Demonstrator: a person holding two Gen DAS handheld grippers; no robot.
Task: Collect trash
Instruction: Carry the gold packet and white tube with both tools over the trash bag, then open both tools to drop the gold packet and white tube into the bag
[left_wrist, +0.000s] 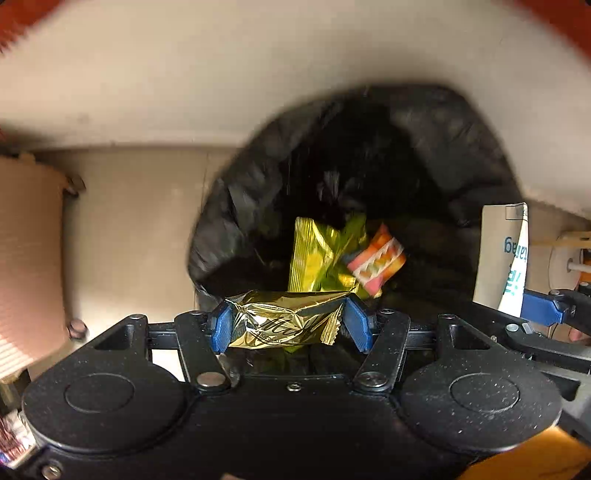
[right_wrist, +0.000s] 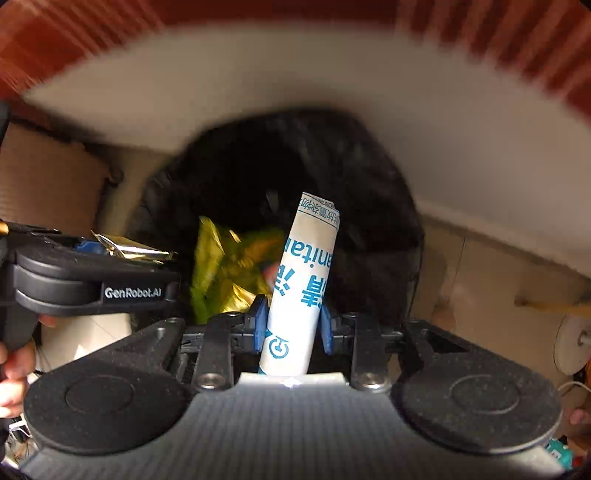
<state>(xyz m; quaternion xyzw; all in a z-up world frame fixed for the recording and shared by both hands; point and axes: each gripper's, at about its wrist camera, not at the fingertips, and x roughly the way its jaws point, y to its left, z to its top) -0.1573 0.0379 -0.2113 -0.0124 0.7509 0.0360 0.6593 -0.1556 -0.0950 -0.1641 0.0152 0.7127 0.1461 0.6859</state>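
My left gripper (left_wrist: 290, 325) is shut on a gold foil wrapper (left_wrist: 284, 320), held crosswise between the blue pads just above the near rim of a bin lined with a black bag (left_wrist: 236, 210). Inside the bin lie a yellow-green snack bag (left_wrist: 317, 254) and an orange-pink wrapper (left_wrist: 376, 260). My right gripper (right_wrist: 291, 328) is shut on a white paper packet with blue print (right_wrist: 303, 280), standing upright over the same black-lined bin (right_wrist: 369, 221). The left gripper (right_wrist: 92, 284) shows at the left of the right wrist view, the gold wrapper (right_wrist: 129, 249) in it.
A pale floor (left_wrist: 140, 221) lies left of the bin, with a ribbed tan box (left_wrist: 26, 258) further left. A white wall (left_wrist: 184, 74) rises behind the bin. A white round object (right_wrist: 570, 343) sits at the right. A hand (right_wrist: 14, 373) holds the left gripper's handle.
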